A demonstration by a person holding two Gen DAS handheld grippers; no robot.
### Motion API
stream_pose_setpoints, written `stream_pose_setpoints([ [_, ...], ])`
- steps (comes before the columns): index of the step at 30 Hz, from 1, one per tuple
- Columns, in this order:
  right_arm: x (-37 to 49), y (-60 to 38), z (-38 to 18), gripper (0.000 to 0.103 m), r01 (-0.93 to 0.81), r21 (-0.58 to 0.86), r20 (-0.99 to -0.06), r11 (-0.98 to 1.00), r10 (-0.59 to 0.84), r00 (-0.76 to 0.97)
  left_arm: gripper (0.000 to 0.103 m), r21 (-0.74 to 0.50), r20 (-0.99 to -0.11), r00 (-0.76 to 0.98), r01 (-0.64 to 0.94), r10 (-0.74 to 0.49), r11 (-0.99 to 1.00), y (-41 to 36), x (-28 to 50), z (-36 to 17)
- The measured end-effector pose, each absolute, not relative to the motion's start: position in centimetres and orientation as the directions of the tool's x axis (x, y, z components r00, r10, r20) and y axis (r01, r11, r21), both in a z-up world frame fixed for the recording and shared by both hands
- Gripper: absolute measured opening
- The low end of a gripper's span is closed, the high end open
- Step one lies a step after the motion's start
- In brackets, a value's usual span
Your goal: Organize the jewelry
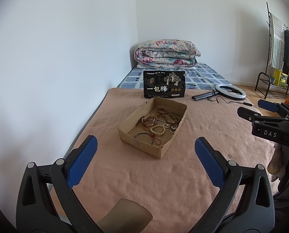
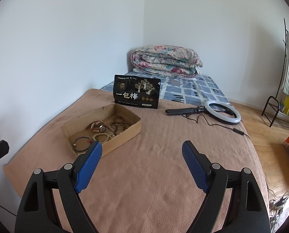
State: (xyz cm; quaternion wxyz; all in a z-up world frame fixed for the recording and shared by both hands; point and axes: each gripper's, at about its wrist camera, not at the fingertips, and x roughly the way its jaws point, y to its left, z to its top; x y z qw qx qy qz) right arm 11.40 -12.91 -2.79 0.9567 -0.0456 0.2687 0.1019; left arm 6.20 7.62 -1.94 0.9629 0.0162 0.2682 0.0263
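A shallow cardboard box sits on the pink blanket; it also shows in the right wrist view. Inside lie a watch, a cream bead bracelet, a long brown bead string and a dark bangle with a red cord. The same watch and cream bracelet show in the right wrist view. My left gripper is open and empty, held short of the box. My right gripper is open and empty, to the right of the box.
A black snack pouch stands behind the box. A ring light with tripod and cable lies at the right. A folded floral quilt is at the far end. A wall runs along the left; a clothes rack stands right.
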Motion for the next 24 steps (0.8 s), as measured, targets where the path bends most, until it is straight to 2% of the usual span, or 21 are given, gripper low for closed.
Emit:
stream_pose_setpoints([
  [24, 11.56, -13.20, -3.26, 0.085, -0.219, -0.025, -0.538, 0.975, 0.172, 0.825, 0.102, 0.049, -0.507, 0.860, -0.046, 0.064, 0.998, 7.38, 5.78, -1.77],
])
